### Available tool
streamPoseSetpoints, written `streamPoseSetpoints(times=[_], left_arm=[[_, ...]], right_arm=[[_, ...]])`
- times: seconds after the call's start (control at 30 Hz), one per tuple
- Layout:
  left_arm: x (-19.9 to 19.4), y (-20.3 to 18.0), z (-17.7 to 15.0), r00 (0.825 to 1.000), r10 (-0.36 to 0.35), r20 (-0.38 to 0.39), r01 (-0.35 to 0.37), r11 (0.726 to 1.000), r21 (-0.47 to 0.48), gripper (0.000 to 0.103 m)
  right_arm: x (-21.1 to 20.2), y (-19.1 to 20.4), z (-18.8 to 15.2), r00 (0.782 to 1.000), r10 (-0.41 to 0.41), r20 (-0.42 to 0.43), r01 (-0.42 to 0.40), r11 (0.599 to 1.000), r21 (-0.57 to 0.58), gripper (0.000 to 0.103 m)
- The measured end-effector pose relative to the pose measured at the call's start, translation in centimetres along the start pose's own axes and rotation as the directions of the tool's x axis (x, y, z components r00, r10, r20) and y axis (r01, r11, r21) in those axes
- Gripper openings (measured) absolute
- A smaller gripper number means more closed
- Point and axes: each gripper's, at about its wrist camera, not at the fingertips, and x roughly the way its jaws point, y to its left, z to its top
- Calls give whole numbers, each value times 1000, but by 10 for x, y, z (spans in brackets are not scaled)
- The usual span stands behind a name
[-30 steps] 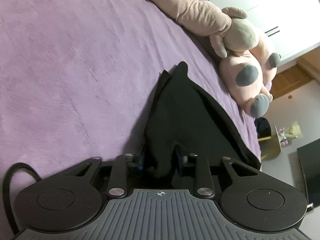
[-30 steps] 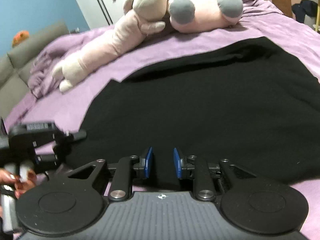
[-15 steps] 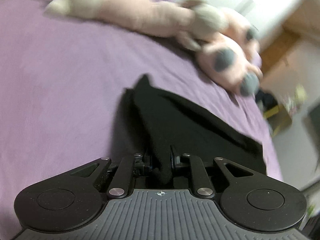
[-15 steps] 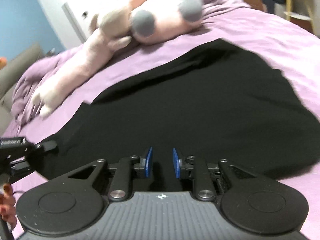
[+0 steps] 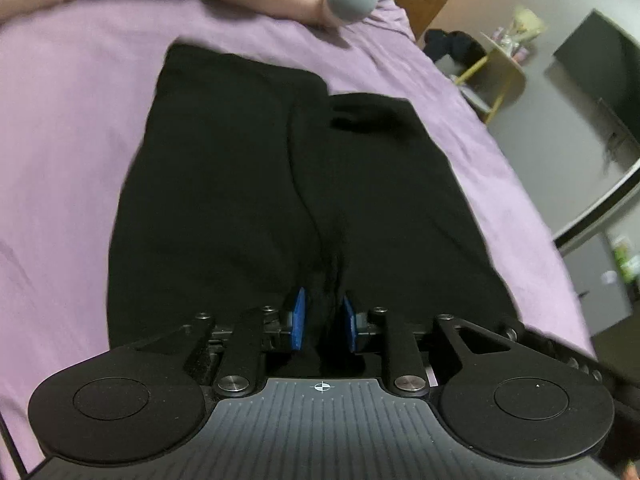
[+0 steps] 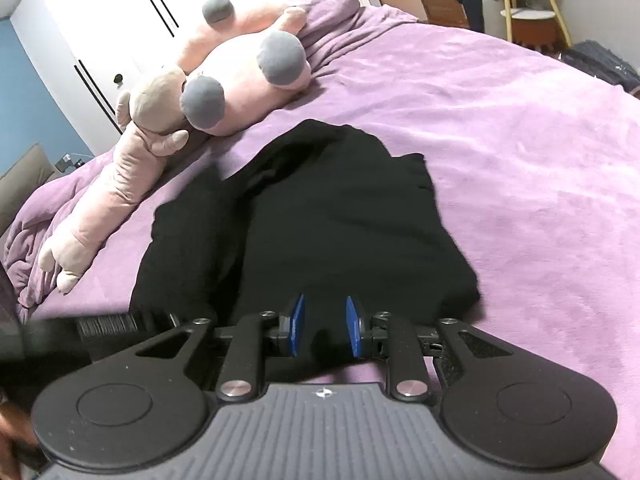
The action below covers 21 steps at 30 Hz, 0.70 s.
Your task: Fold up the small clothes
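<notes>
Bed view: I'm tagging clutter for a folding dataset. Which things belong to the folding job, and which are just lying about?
Part of the job:
- black garment, lying on the purple bedspread
- left gripper, fabric bunched between its pads
- right gripper, at the garment's near edge

Just lying about:
- pink plush toy
- yellow-legged side table
- white wardrobe

The black cloth garment (image 5: 248, 184) looks matt and soft, the purple bed cover (image 6: 520, 160) is fuzzy fleece, and the pink plush toy (image 6: 240, 80) velvety. Left gripper (image 5: 323, 322): matt black plastic, shiny metal bolts, blue rubbery pads (image 5: 298, 318).
</notes>
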Motion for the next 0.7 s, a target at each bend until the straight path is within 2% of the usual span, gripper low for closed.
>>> streamPoseSetpoints(times=[0.07, 0.13, 0.17, 0.23, 0.3, 0.33, 0.4, 0.47, 0.5, 0.53, 0.6, 0.67, 0.7], left_arm=[[-21, 5, -8, 999, -27, 38, 28, 999, -23, 29], [-47, 13, -16, 995, -39, 95, 44, 998, -44, 42], [-59, 18, -19, 991, -12, 132, 19, 999, -47, 44], [-66, 22, -17, 981, 83, 177, -77, 996, -41, 46], [-64, 30, -17, 970, 168, 174, -163, 986, -43, 46], [-60, 33, -17, 968, 191, 164, -184, 981, -60, 46], [-54, 41, -14, 971, 190, 146, -177, 979, -98, 46], [-49, 47, -14, 979, 158, 130, -142, 982, -125, 46], [-48, 48, -15, 982, 137, 127, -120, 984, -134, 48], [-47, 48, -15, 983, 128, 133, -110, 985, -134, 51], [-48, 47, -17, 983, 122, 135, -104, 986, -130, 51], [-56, 46, -19, 985, 88, 149, -67, 988, -140, 51], [-60, 47, -21, 985, 63, 158, -40, 989, -143, 51]], right_arm=[[0, -5, 2, 1000, 28, -7, -28, 1000, 7, 31], [2, -5, 2, 998, 64, -18, -64, 998, 15, 36], [5, -3, 3, 995, 94, -29, -93, 995, 26, 39], [11, 3, 3, 986, 158, -53, -154, 986, 64, 53], [23, 12, 1, 970, 226, -87, -219, 972, 83, 64], [31, 17, 0, 962, 250, -112, -241, 966, 91, 65], [49, 25, -4, 947, 273, -172, -256, 960, 115, 65], [64, 33, -7, 935, 290, -204, -270, 955, 121, 60], [67, 37, -7, 935, 290, -206, -273, 956, 108, 43], [69, 43, -7, 935, 285, -210, -274, 958, 81, 20], [69, 51, -7, 943, 253, -215, -255, 967, 20, 12], [59, 46, -3, 950, 260, -172, -261, 965, 17, 11], [52, 42, -1, 961, 241, -139, -242, 970, 6, 11]])
